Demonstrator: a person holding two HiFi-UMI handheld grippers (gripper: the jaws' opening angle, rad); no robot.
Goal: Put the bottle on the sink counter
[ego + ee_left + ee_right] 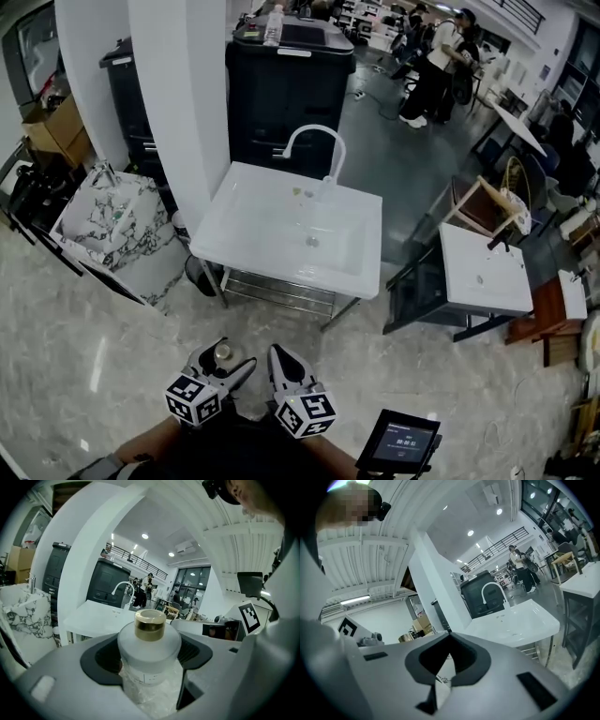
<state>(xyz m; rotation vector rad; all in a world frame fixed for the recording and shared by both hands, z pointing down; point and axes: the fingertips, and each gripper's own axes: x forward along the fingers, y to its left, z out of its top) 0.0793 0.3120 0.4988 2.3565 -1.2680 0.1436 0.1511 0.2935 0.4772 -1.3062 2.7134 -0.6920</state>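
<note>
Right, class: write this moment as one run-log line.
left gripper: shut on bottle | right gripper: shut, empty | sink: ahead, bottle not yet on it

- Left gripper (225, 362) and right gripper (284, 360): built as smooth light-grey moulded plastic shells, tapered toward the jaws.
- Matt black pads (101, 660) are set into the inner jaw faces of the left unit; the same black lining (473, 665) is seen on the right.
- A white cube with black square markers (192, 398) is mounted on the left unit, and a matching marker cube (307, 412) on the right.
- Black rectangular slots (536, 691) are recessed in the right shell.
- Dark clothing (234, 455) is worn on the torso.
- A small black camera unit (382, 509) is worn at the head.
</note>
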